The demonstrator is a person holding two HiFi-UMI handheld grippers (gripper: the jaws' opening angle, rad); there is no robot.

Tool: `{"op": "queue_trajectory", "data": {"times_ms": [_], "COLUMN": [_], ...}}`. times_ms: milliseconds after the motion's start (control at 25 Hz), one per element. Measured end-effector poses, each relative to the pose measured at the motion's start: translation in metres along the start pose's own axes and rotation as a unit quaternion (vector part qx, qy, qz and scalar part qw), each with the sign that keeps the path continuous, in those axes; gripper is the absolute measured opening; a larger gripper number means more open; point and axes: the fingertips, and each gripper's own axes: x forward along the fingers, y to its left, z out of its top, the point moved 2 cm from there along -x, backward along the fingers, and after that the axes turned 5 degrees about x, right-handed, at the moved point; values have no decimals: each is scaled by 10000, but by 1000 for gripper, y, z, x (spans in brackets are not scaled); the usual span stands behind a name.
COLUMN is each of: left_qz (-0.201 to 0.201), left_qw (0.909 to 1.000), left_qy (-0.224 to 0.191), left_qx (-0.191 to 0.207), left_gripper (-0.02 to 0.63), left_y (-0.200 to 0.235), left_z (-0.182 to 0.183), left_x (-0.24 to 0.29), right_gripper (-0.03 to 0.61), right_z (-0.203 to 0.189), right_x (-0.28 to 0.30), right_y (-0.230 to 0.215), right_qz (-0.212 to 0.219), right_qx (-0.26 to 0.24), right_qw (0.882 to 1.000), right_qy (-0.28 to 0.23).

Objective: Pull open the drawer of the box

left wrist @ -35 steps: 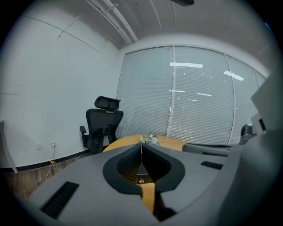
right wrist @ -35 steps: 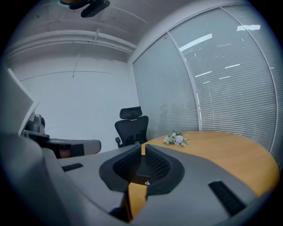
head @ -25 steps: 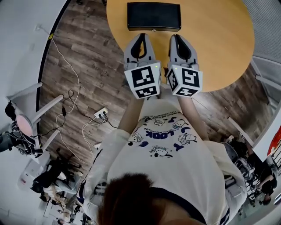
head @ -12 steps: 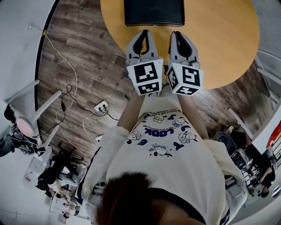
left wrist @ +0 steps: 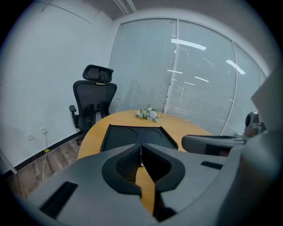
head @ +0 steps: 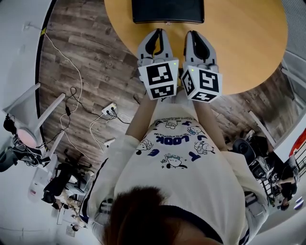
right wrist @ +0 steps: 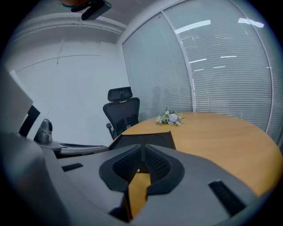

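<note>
A flat black box (head: 167,10) lies on the round wooden table (head: 248,43), its front face toward me with a small pale knob (head: 167,23) at the middle. Both grippers hover side by side just short of that face. My left gripper (head: 155,32) is shut and holds nothing. So is my right gripper (head: 196,33). In the left gripper view the box (left wrist: 132,134) lies right past the closed jaws (left wrist: 141,149). The right gripper view shows the box (right wrist: 148,139) just past its closed jaws (right wrist: 143,152).
A small bunch of flowers (left wrist: 148,114) lies on the table behind the box. A black office chair (left wrist: 93,103) stands at the far left side of the table. Cables and a power strip (head: 109,111) lie on the wood floor to my left.
Both grippers have moved slightly forward, closer to the box's front face. The jaws have stayed shut.
</note>
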Motion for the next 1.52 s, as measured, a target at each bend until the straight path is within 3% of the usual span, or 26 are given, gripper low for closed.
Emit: {"op": "queue_trajectory", "data": {"times_ms": [1160,1520], "left_qz": [-395,-289], "left_qw": [9956,9951], "left_qy": [827,909], "left_qx": [-172,-244], "left_gripper": [17,18], "left_y": [-16,-15], "left_z": [-50,-56], "left_x": [58,65], "right_gripper": [44,43], "right_z": [-38,-42], "right_x": [17,19], "right_y": [-38,-42], "right_qz": [-308,-299], "right_qx": [315,356], "right_qw": [9979,9974], "right_qy": [479,542]}}
